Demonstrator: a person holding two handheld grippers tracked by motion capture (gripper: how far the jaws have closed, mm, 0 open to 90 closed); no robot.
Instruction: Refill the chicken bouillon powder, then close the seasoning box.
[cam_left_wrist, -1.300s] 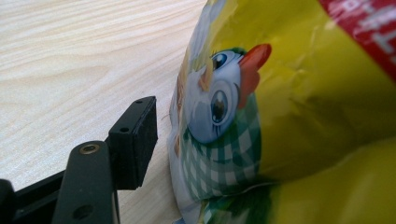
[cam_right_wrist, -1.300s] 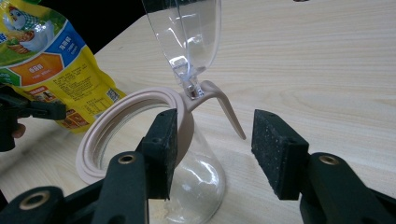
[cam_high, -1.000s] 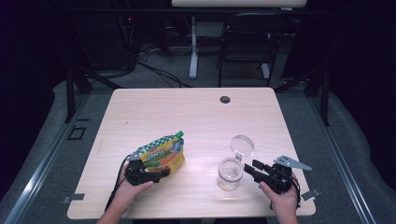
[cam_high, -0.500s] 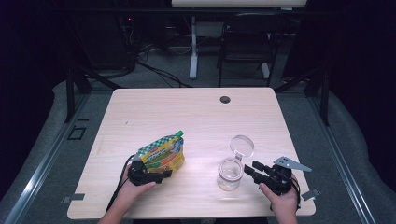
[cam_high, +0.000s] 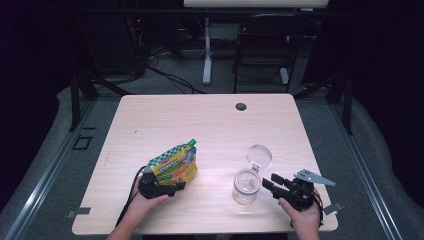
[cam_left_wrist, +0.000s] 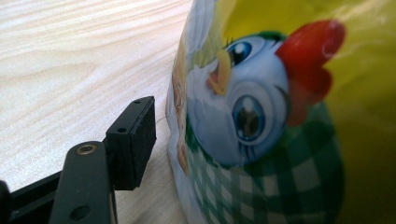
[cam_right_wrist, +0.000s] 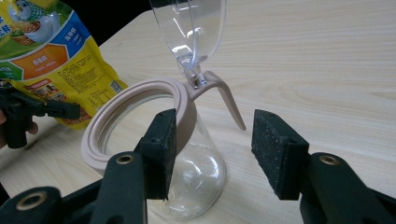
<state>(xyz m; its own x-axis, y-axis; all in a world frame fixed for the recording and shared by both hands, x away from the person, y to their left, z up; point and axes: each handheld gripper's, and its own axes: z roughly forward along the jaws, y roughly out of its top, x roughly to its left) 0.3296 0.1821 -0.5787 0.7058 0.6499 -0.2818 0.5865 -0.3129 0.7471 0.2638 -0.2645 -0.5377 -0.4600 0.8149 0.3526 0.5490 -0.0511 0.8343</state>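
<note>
Pouch (cam_high: 174, 166) stands upright at front left of the desk (cam_high: 200, 120): yellow, green-check top, corner spout, cartoon bird print. Left tool (cam_high: 170, 189) is at its base. In the left gripper view one black pad (cam_left_wrist: 133, 140) sits just beside the pouch's (cam_left_wrist: 261, 121) edge with a visible sliver of desk (cam_left_wrist: 70, 56) between; the other jaw is hidden behind the bag. So I can't tell whether it is clamped on the pouch or just bracketing it. Spout looks capped from the high view, too small to be sure.

Jar (cam_high: 246, 186) is right of centre, near the front edge: clear glass, beige rim ring, hinged clear lid (cam_high: 259, 156) flipped up and back. Mouth is open. Looks empty, or nearly; glass glare makes it hard to say.

Right tool (cam_high: 267, 184) is spread wide. In the right gripper view its left pad (cam_right_wrist: 161, 144) sits in front of the jar's (cam_right_wrist: 187, 163) rim ring and may touch it, while the right pad (cam_right_wrist: 275, 149) stands clear beyond the lid tab. Nothing gripped.

My read: filling the jar from the pouch.
- Done: jar lid open, both things set out.
- Left: secure the pouch, lift, uncap or open it, pour into the jar, shut the lid. Steadying the jar also not yet done.

Early stage.
</note>
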